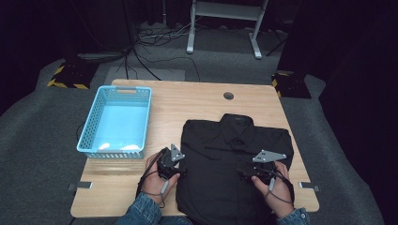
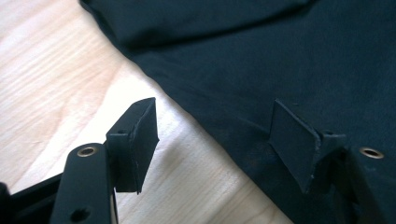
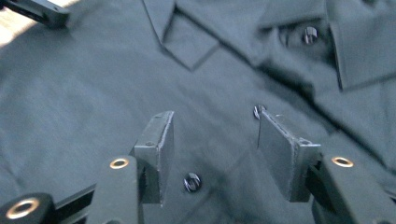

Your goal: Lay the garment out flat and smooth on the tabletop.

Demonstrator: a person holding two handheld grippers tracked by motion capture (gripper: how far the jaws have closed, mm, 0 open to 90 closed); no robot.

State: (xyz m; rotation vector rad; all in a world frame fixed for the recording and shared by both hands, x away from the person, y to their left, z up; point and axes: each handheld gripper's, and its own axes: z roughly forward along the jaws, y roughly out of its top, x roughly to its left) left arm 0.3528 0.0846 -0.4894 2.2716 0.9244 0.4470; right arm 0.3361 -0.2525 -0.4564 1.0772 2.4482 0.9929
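Here the black shirt (image 1: 234, 159) lies flat, front up, on the desk (image 1: 197, 101). Left gripper (image 1: 170, 164), jaws wide and empty, straddles its side edge; right gripper (image 1: 263, 168), jaws apart, hovers over the button placket, likely positioning to fold.

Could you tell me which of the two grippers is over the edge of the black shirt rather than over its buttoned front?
The left gripper: its open jaws straddle the black shirt edge, one over bare table. The right gripper hovers open above the button placket.
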